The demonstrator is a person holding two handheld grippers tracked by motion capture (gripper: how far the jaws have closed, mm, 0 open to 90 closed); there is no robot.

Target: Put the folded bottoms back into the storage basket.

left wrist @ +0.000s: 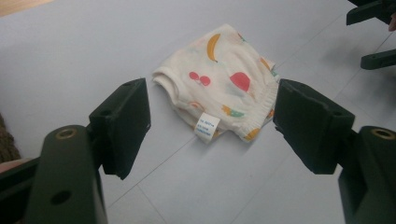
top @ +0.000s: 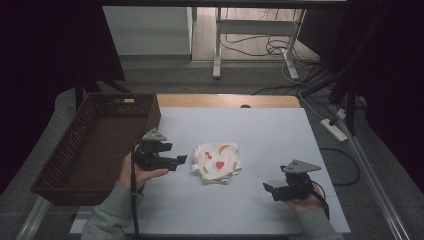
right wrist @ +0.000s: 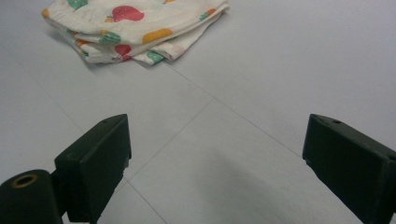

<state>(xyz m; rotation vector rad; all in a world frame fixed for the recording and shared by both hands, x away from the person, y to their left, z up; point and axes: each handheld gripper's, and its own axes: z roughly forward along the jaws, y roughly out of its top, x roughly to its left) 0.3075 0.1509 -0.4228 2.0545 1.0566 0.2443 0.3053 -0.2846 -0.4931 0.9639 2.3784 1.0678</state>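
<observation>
A folded cream cloth with a fruit print [top: 216, 162] lies near the middle of the pale mat [top: 270, 125]. My left gripper [top: 176, 154] hovers just left of it, jaws open and pointing at it. In the left gripper view the cloth [left wrist: 219, 79] sits ahead between the spread jaws of that gripper [left wrist: 212, 126], its white label [left wrist: 206, 126] facing me. My right gripper [top: 270, 191] is open too, lower right of the cloth and a hand's width away. In the right gripper view the cloth [right wrist: 130, 28] lies far ahead of the gripper [right wrist: 217, 154], with nothing held.
A dark woven basket [top: 60, 165] stands along the table's left side, close behind my left hand. A strip of bare wood [top: 225, 100] shows at the table's far edge. Desk legs and cables [top: 270, 47] are on the floor beyond.
</observation>
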